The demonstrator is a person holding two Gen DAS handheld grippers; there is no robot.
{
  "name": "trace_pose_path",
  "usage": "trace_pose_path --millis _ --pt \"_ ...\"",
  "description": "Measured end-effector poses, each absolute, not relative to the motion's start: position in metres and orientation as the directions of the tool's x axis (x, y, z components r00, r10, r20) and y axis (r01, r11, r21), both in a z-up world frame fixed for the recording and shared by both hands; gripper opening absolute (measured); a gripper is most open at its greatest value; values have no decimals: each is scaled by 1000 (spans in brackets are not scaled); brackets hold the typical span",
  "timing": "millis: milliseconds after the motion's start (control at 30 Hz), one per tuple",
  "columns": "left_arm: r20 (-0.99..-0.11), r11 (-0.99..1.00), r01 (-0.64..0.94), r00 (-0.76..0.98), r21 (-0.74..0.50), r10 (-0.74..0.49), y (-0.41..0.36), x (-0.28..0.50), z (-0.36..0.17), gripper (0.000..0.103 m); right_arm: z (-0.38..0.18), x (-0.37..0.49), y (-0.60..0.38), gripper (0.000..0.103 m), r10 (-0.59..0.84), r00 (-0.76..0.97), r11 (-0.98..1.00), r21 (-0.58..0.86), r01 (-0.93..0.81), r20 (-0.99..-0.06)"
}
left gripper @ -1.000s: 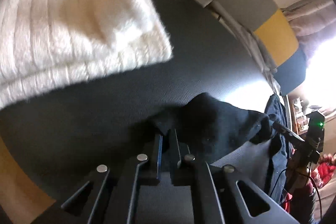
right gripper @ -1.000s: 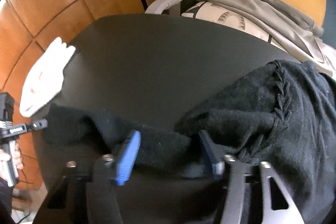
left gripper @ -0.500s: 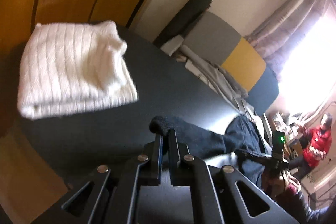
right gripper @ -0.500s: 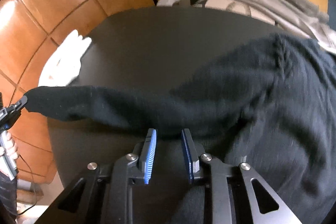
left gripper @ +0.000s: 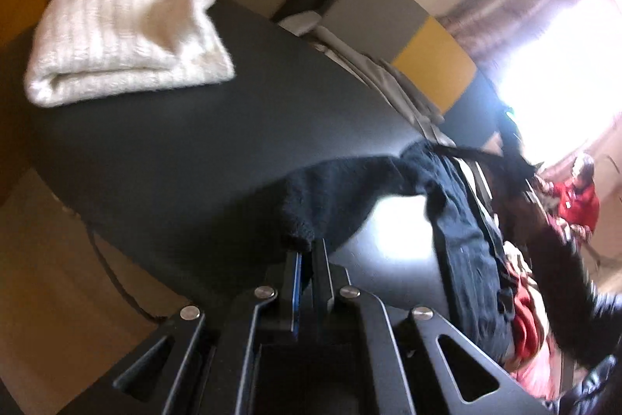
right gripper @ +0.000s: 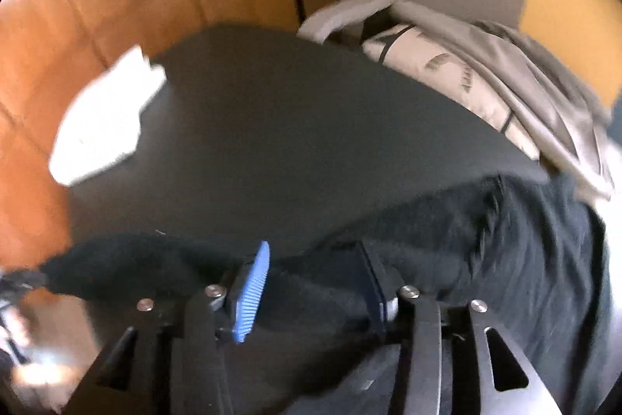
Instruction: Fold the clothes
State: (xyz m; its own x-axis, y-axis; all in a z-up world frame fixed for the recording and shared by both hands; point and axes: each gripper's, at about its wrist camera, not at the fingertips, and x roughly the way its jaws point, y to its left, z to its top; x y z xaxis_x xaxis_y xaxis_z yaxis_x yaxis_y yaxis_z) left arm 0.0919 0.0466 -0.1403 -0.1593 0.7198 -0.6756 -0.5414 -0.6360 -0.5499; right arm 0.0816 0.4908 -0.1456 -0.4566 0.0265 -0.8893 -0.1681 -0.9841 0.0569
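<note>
Fingers: left gripper [left gripper: 307, 251] pinched tight on the cuff of a black sweater [left gripper: 338, 193]; right gripper [right gripper: 315, 282] spread wide, sweater lying between, ungripped. Sweater strung out unfolded across the dark table [left gripper: 202, 142]. White sweater [left gripper: 124, 37] sits folded at the far corner.

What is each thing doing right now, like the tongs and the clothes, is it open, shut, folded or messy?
Left tongs: shut on the black knitted sweater's end.
Right tongs: open, black fabric lying between the fingers.
Black knitted sweater: unfolded, stretched across the table, one part hanging over the edge.
White ribbed knit sweater: folded, lying on the table corner.
Dark round table: bearing both sweaters.
Grey garment: crumpled, unfolded, behind the table.
</note>
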Motion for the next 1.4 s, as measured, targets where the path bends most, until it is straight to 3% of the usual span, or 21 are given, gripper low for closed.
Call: trace_pose_path --millis 167,300,367,400,433,600,800,1000,1167,1333,1400 --pt "-684 -607 -588 -121 -534 719 51 106 -141 3 -181 43 488 48 130 -297 -991 -114 -69 -946" --pt "-703 -620 -594 -124 -513 700 49 108 -143 3 -187 42 497 47 114 -247 -992 -99 -74 -962" --pt "-708 -627 -603 -140 -493 692 50 108 -141 4 -184 41 500 40 119 -259 -991 -99 -91 -959" --pt "-709 -631 -610 -155 -478 687 51 107 -138 4 -182 41 501 19 131 -268 -989 -108 -98 -955" --pt "-710 -636 -618 -172 -462 683 52 106 -135 4 -180 41 502 5 143 -277 -987 -118 -105 -950" --pt "-683 -654 -646 -271 -394 679 53 94 -113 4 -165 29 523 5 159 -369 -970 -74 -232 -916" --pt "-645 -690 -653 -388 -312 658 40 76 -86 4 -121 13 569 4 165 -535 -896 100 -432 -829" --pt "-756 -771 -591 -386 -238 529 53 45 -122 4 -144 -13 569 5 133 -503 -869 144 -474 -854" --pt "-756 -786 -498 -333 -367 564 46 8 -128 4 -142 -8 568 6 120 -568 -854 206 -477 -814" --pt "-609 -628 -372 -183 -683 772 19 -26 -117 3 -124 6 545 6 69 -601 -897 215 -387 -796" --pt "-612 -644 -391 -221 -658 759 13 -31 -106 3 -118 12 534 6 42 -609 -913 217 -345 -792"
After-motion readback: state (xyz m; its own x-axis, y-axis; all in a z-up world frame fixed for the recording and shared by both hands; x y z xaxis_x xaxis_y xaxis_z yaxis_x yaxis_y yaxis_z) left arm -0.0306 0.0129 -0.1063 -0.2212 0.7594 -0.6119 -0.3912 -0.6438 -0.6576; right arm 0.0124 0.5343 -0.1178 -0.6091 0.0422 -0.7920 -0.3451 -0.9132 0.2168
